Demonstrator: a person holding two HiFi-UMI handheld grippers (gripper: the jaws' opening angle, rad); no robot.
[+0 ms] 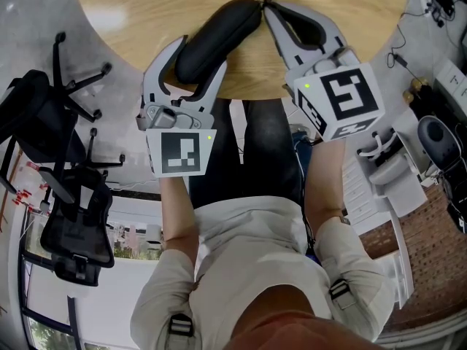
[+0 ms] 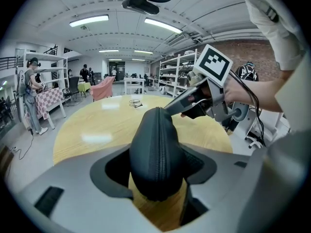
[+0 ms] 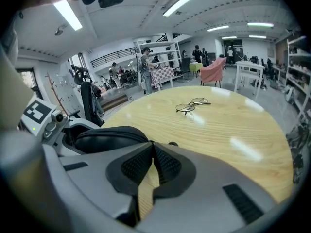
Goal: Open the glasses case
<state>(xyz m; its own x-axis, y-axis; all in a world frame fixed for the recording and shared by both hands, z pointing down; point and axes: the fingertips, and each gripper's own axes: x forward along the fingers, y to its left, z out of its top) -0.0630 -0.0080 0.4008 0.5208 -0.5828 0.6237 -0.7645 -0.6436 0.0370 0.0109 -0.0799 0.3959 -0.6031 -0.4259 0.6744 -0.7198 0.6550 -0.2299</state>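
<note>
A black zippered glasses case (image 1: 219,39) lies slanted near the front edge of the round wooden table (image 1: 131,9). My left gripper (image 1: 201,55) is shut on its near end, one pad on each side, and the case (image 2: 158,144) rises between the jaws with its closed zip facing up. My right gripper (image 1: 268,0) is at the case's far end with its jaws shut. A small dark zipper pull (image 3: 172,143) sticks out just past the fingertips. In the right gripper view the case (image 3: 104,137) lies left of the closed jaws of that gripper (image 3: 152,147).
A pair of wire eyeglasses (image 3: 193,105) lies further out on the table. Black office chairs (image 1: 69,217) stand on the floor at the left. White equipment and cables (image 1: 408,166) crowd the right side. The person's legs are close to the table edge.
</note>
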